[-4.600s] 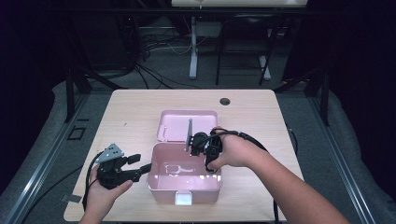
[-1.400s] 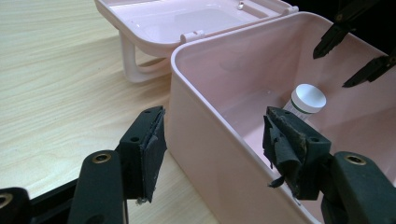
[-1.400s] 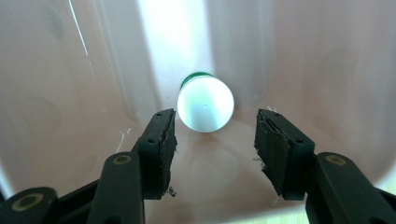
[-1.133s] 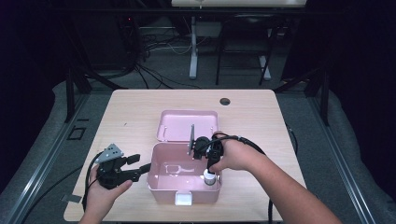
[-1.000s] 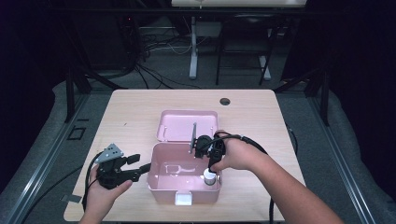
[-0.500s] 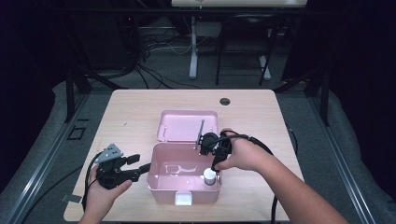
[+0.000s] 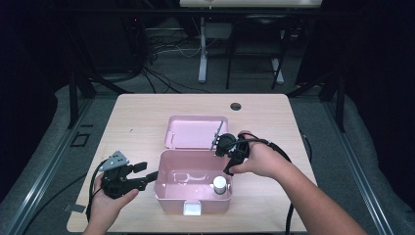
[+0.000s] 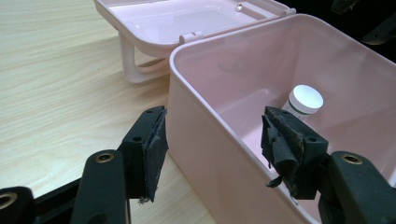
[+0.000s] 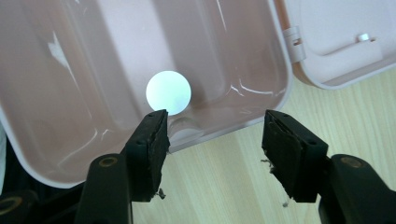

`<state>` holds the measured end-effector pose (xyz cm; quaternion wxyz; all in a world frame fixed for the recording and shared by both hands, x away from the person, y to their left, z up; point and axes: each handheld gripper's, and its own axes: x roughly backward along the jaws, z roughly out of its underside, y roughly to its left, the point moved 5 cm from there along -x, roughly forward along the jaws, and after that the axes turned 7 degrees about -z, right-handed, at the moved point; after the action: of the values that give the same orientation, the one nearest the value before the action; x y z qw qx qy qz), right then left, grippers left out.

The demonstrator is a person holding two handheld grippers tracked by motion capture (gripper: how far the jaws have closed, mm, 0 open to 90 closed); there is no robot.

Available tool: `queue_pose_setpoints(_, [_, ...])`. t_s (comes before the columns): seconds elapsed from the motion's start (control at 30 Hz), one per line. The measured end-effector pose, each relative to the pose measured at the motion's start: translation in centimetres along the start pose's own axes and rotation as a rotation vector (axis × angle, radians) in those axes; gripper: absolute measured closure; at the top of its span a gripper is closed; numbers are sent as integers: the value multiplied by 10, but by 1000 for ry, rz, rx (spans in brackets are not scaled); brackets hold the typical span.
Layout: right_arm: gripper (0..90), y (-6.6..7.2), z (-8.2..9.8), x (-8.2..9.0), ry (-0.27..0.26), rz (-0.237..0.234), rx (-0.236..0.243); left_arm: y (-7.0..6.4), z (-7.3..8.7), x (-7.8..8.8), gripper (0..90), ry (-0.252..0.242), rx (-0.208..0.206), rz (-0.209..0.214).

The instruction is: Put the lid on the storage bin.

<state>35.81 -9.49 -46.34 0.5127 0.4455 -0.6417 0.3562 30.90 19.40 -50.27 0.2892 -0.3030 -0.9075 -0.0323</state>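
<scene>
High view: one pink box (image 7: pixel 169 196) holds one white-capped bottle (image 7: pixel 219 184).

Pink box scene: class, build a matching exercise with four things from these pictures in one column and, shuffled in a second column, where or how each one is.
1. small white-capped bottle
2. lid
3. left gripper
4. right gripper

A. open, above the box's rim, nothing between the jaws
B. standing inside the pink box
C. open, jaws astride the box's wall
D. folded back flat on the table

Pairs: 1-B, 2-D, 3-C, 4-A
</scene>
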Motion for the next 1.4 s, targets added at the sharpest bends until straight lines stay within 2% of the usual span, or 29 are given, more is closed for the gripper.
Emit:
queue_pose_setpoints(0.1, [396, -1, 1, 0, -18, -1, -13, -1, -1, 1, 405, -2, -2, -4])
queue_pose_setpoints(0.27, [341, -4, 3, -1, -69, -24, -68, -3, -3, 1, 395, -10, -9, -8])
queue_pose_setpoints(0.37, [266, -4, 4, 0, -110, -43, -105, -4, -3, 0, 323, -1, -15, -14])
queue_pose_setpoints(0.43, [214, -4, 7, 1, -140, -61, -133, -5, -3, 0, 309, -7, -21, -15])
queue_pose_setpoints(0.5, [187, -4, 9, 2, -166, -58, -152, -6, -3, 0, 296, -9, -29, -14])
queue_pose_setpoints(0.57, [145, -4, 12, 3, -188, -60, -158, -8, -4, 0, 281, -12, -37, 5])
queue_pose_setpoints(0.7, [140, -2, 16, 2, -217, -66, -164, -11, -4, 0, 265, -13, -42, 19])
queue_pose_setpoints(0.93, [160, -3, 21, 1, -250, -53, -181, -13, -6, 0, 276, -18, -57, 23])
queue_pose_setpoints(1.07, [277, -7, 20, 2, -306, -42, -205, -14, -4, -1, 342, -14, -71, 13])
queue_pose_setpoints(1.4, [409, -10, 19, -5, -360, -27, -244, -13, -2, -2, 410, -8, -70, 19])
